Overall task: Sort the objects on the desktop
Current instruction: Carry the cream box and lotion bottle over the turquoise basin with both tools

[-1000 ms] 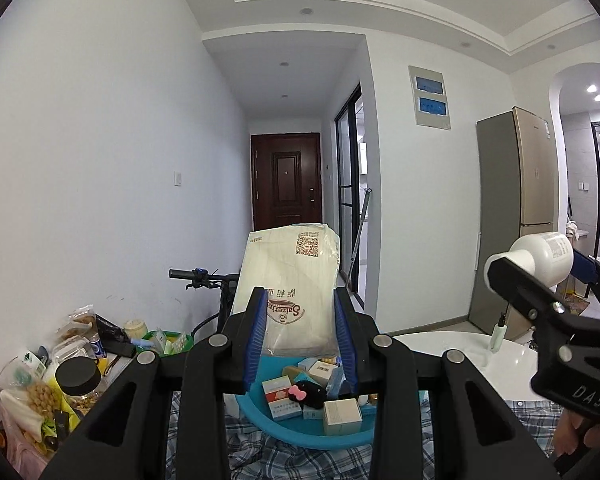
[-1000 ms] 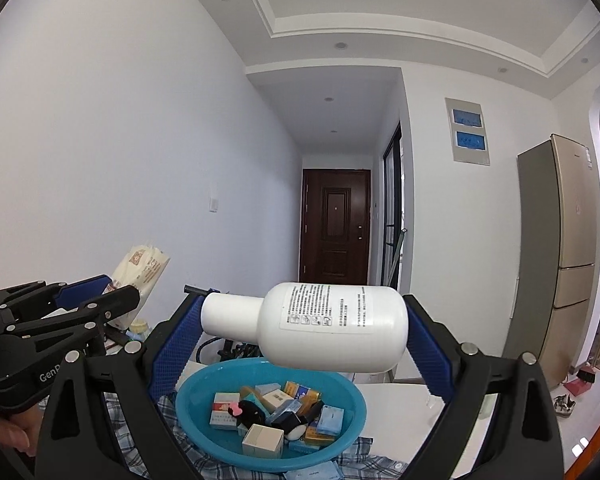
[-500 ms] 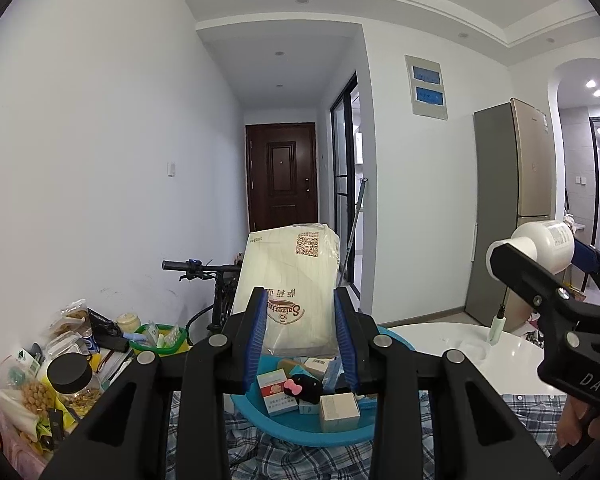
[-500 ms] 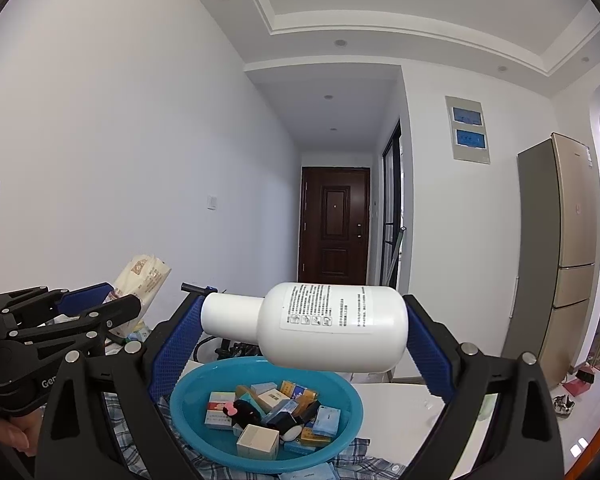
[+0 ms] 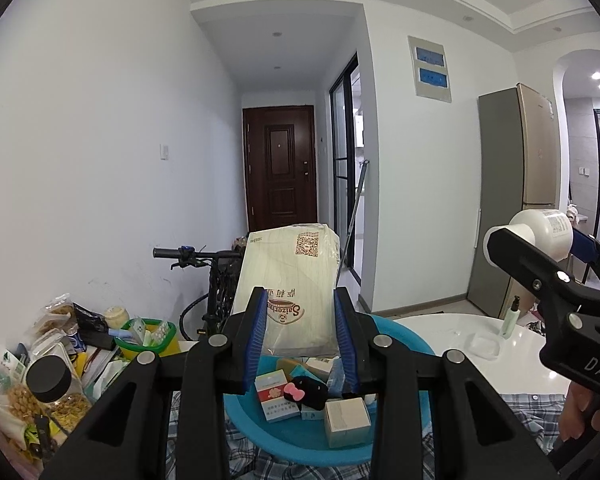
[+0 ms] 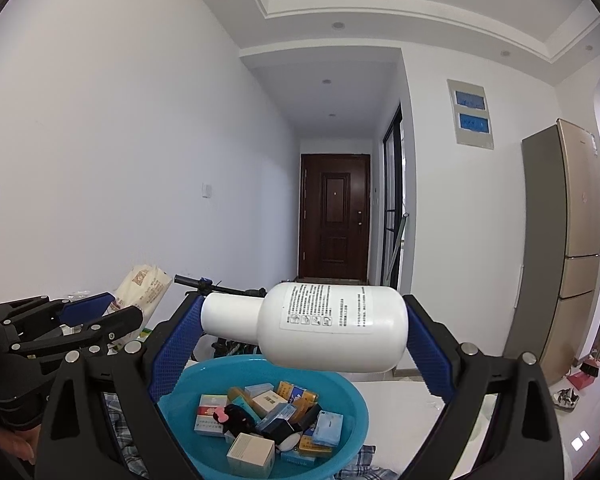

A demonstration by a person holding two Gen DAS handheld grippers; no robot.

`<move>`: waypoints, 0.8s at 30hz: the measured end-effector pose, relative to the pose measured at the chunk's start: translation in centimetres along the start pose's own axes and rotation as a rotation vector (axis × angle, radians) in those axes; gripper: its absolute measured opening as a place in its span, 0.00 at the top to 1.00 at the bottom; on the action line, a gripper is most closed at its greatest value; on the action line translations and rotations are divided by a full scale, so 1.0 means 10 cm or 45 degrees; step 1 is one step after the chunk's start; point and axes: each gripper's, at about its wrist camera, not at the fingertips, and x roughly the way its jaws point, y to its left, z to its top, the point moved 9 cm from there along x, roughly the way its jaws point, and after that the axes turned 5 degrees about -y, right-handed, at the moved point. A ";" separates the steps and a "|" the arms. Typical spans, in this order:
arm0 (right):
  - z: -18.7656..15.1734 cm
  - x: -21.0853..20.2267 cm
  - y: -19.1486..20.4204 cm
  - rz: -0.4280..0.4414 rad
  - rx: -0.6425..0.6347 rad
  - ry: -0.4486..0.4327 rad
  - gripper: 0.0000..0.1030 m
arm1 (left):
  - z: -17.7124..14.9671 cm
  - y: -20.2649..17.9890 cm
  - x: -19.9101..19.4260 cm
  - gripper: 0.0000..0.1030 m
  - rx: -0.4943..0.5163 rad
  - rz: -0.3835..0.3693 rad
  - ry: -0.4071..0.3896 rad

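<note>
Both tongs are loaded and held up over the blue basin [image 6: 352, 432]. Left tongs [image 5: 302, 332] pinch the lower end of a pale paper packet [image 5: 290, 276] in clear wrap, its blue pads pressed on either side so the packet stands upright above the basin's near half. Right tongs [image 6: 304, 336] are spread wide but clamped on a white bottle [image 6: 332, 328] lying crosswise, cap end against the left pad and base against the right one, printed label facing up and back.

Below them the basin sits on a checked cloth [image 5: 332, 470] on the bench [image 5: 452, 344], and it holds a heap of small boxes [image 6: 250, 454], among them a red-and-white pack [image 5: 276, 396] and a black pouch with a pink bow [image 5: 306, 392].

Off to the left lies a clutter of snack bags, a jar with a black lid [image 5: 54, 392] and a green bowl [image 5: 146, 334]. Further along the white benchtop stands a small pump bottle [image 5: 510, 318]. Beyond are a bicycle [image 5: 204, 264], a fridge [image 5: 512, 196] and a dark door [image 5: 280, 168] at the end of the hall.
</note>
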 end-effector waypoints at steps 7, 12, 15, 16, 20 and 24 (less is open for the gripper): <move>-0.13 0.43 0.00 0.009 -0.010 0.045 0.09 | -0.08 0.08 0.45 0.66 -0.026 0.004 0.036; -0.21 0.76 -0.01 0.010 -0.002 0.063 0.09 | -0.13 0.16 0.80 0.66 -0.038 0.002 0.051; -0.30 0.97 -0.04 0.005 0.007 0.085 0.09 | -0.16 0.20 1.06 0.66 -0.038 0.007 0.058; -0.32 1.04 -0.06 -0.001 0.018 0.090 0.09 | -0.18 0.22 1.13 0.66 -0.042 0.011 0.063; -0.42 1.25 -0.12 -0.017 0.043 0.108 0.09 | -0.25 0.27 1.39 0.66 -0.076 -0.016 0.074; -0.53 1.40 -0.13 -0.041 0.015 0.121 0.09 | -0.35 0.33 1.55 0.66 -0.117 -0.022 0.092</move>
